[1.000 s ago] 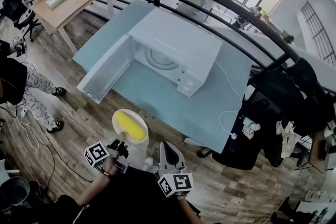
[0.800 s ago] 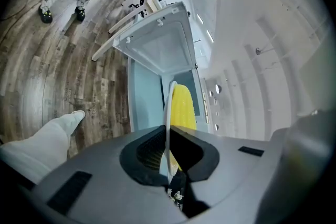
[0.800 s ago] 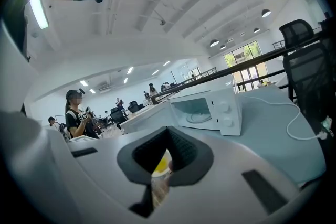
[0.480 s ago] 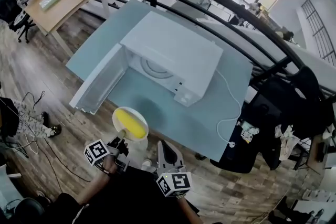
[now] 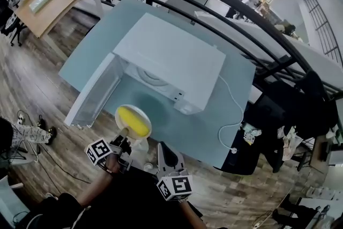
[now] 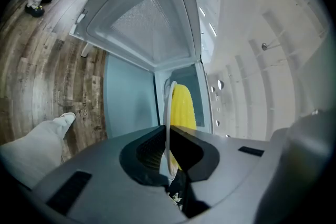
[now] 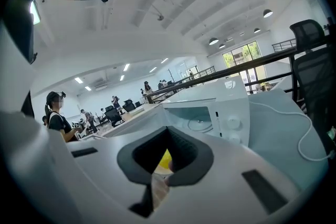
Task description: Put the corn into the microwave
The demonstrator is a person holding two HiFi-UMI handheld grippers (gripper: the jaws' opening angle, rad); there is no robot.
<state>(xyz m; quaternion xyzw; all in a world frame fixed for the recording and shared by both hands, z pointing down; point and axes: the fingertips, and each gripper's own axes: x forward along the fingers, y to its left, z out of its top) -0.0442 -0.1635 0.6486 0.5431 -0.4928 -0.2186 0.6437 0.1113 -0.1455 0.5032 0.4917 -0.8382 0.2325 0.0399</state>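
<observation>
**Corn carried, not yet loaded**

The left claw (image 5: 124,140) clamps the rim of a round white plate (image 5: 118,118) bearing the yellow corn cob (image 5: 134,123), near the pale blue tabletop (image 5: 214,120). The right claw (image 5: 163,148) is closed and empty. The white microwave (image 5: 171,56) stands open, and the corn is not yet inside.

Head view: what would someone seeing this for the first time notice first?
The yellow corn lies on a white plate, which the left gripper holds by its rim, low in the middle of the picture. Just beyond it, a white microwave sits on a pale blue-green table with its door swung wide open to the left.
</observation>
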